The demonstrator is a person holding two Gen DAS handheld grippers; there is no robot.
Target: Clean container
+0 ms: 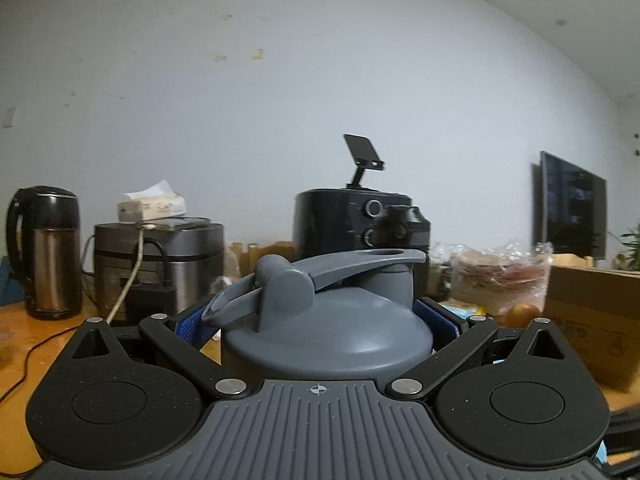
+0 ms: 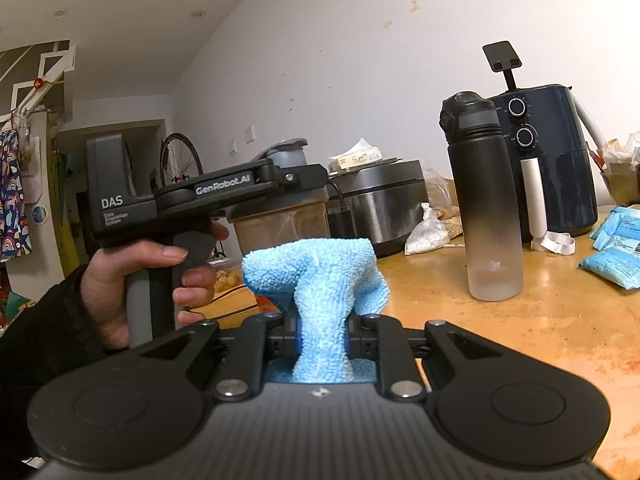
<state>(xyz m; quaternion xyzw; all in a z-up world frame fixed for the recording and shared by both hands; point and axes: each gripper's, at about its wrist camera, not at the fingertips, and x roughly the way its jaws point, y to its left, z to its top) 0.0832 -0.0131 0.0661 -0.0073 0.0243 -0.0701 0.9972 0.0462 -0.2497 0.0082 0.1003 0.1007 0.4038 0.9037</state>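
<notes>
While clamped, lifted off the tabletop: translucent shaker container with grey flip-top lid [image 1: 326, 320], held upright in black left gripper [image 1: 320, 324].
Beside it: fluffy light-blue microfibre cloth [image 2: 320, 280], pinched in right gripper [image 2: 322, 336]; beyond, on orange wooden table [image 2: 520, 340], tall black-to-clear gradient water bottle [image 2: 484, 200].

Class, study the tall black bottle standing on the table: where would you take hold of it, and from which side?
Grip the black bottle around its straight upper body, just below the ribbed cap, coming in level from the open table side. It stands upright and apart from the fryer behind it, so closing the tongs across its round wall should hold; the frosted base looks slippery.
</notes>
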